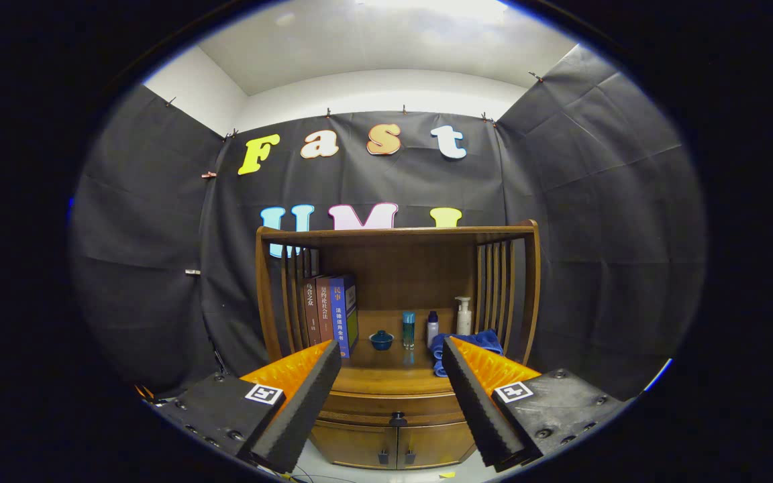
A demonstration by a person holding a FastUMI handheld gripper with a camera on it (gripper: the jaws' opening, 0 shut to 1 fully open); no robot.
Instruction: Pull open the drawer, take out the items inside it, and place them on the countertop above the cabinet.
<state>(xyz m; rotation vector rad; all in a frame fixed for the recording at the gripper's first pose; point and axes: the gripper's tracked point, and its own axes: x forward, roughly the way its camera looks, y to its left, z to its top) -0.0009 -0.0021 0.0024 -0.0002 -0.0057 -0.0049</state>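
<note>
My tongs [392, 352] stand wide apart with nothing between the fingers, held in the air in front of the brown wooden cabinet [396, 376] and well short of it. Through the gap between the fingers I see the closed curved wooden drawer [393, 406] under the countertop, its small dark knob [398, 420] at the middle of the front. What lies inside it I cannot tell. Below the drawer are two small cabinet doors [396, 444], each with a dark handle by the centre seam.

The wooden countertop [386, 376] above the drawer has a bare front edge. Farther back, near the middle, sits a little dark blue bowl [381, 340]. To its right stands a slim teal bottle [408, 329], then a small white bottle with a dark cap [432, 329], then a white pump bottle [464, 316] toward the back right corner. A folded blue towel [470, 343] lies at the right edge of the countertop, partly hidden behind my right fingertip [453, 355]. At the left edge, three upright books [329, 314] lean against the slatted side rail [296, 295], two reddish brown and one blue. A wooden top shelf [396, 235] spans the cabinet above all this.
</note>
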